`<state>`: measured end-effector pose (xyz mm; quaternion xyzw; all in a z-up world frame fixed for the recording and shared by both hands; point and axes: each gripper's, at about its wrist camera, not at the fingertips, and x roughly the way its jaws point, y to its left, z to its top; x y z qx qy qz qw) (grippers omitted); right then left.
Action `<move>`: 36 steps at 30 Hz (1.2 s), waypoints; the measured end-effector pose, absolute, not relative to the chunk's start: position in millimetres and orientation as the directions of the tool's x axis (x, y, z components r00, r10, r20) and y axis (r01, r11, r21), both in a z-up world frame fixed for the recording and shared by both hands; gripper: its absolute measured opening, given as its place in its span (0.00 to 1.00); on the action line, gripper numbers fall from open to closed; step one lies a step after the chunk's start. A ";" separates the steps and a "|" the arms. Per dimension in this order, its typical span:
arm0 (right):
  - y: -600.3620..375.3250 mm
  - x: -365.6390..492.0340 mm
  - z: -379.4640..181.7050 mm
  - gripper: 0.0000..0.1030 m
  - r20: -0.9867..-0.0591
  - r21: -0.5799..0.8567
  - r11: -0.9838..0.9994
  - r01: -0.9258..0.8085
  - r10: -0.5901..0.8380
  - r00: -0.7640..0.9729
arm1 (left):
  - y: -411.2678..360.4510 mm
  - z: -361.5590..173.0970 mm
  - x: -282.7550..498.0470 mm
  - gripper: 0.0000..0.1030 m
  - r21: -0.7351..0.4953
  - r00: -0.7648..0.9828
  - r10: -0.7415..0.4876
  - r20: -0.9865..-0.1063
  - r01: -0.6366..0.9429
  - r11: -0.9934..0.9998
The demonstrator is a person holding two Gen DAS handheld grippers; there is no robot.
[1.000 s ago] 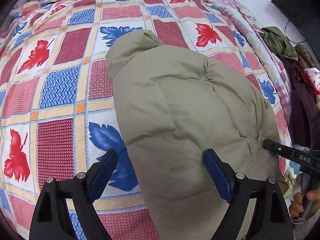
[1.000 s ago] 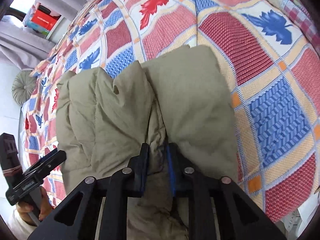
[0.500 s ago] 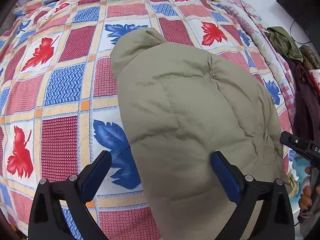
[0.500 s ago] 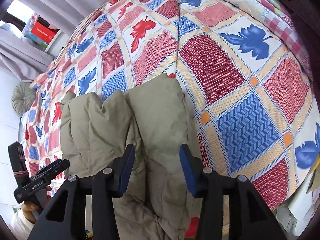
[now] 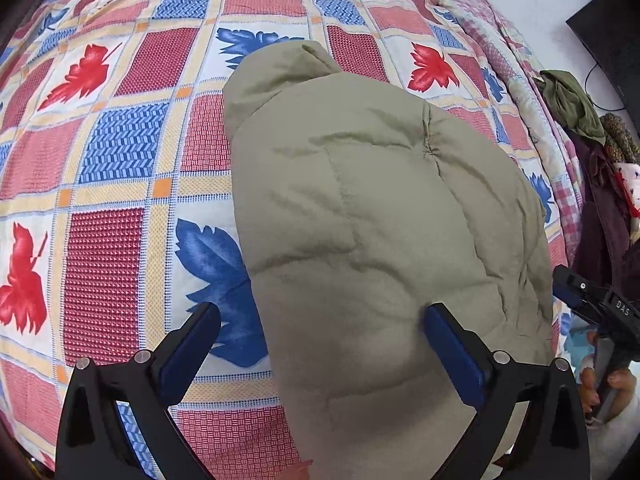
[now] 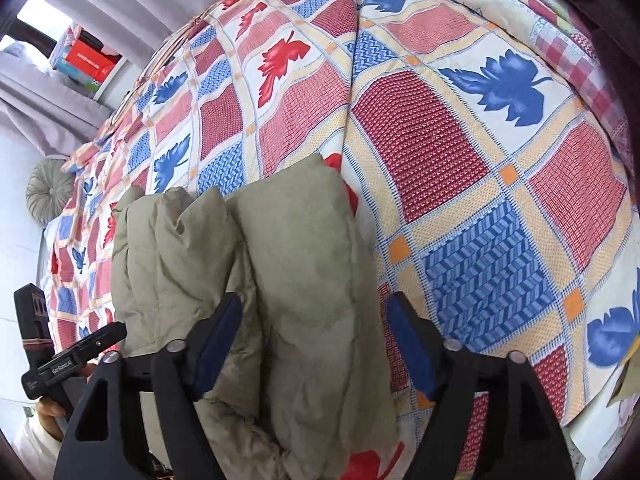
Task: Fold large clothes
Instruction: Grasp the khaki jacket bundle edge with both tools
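Folded jacket point(image 5: 380, 232) (olive) – lengthwise away; left gripper point(image 5: 320, 328) agape

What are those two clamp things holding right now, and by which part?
Nothing. The left gripper and the right gripper are both open above the folded olive jacket, gripping no part of it.

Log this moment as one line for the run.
jacket: folded on quilt | left gripper: open | right gripper: open | holding: nothing

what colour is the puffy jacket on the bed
Plain khaki-olive, no print; the puffy jacket shows best in the left wrist view.
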<state>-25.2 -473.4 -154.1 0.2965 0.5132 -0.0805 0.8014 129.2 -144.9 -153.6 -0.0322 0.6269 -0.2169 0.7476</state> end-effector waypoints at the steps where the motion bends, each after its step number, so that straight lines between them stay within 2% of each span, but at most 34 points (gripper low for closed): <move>1: -476.7 -25.7 -157.0 0.77 -0.866 0.405 0.804 0.436 0.185 0.464 | -143.8 -155.3 129.1 0.99 -0.333 0.113 -0.374 -0.920 0.276 0.902; 3: -485.4 -25.3 -165.3 0.77 -0.854 0.445 0.780 0.440 0.222 0.470 | -141.6 -157.8 128.8 0.99 -0.358 0.104 -0.394 -0.913 0.259 0.897; 4: -488.6 -24.2 -168.5 0.80 -0.850 0.460 0.771 0.441 0.237 0.471 | -140.4 -158.9 128.7 0.99 -0.371 0.100 -0.405 -0.909 0.249 0.895; 5: -492.0 -23.8 -172.7 0.87 -0.843 0.480 0.758 0.442 0.259 0.472 | -139.2 -159.7 128.3 0.99 -0.382 0.097 -0.414 -0.905 0.240 0.892; 13: -504.2 -22.7 -195.0 0.87 -0.801 0.579 0.701 0.416 0.393 0.452 | -139.7 -160.9 125.3 0.99 -0.396 0.081 -0.416 -0.906 0.184 0.900; 23: -509.5 -10.3 -206.3 0.87 -0.788 0.604 0.700 0.382 0.452 0.417 | -139.6 -149.8 121.5 0.99 -0.379 0.130 -0.399 -0.908 0.155 0.912; 30: -509.4 -6.3 -212.4 0.87 -0.771 0.629 0.684 0.370 0.488 0.408 | -134.2 -158.0 121.3 0.99 -0.419 0.097 -0.433 -0.896 0.137 0.898; 36: -503.8 4.5 -222.7 0.88 -0.751 0.658 0.665 0.354 0.544 0.374 | -121.0 -157.9 121.8 0.99 -0.510 0.102 -0.519 -0.849 0.102 0.854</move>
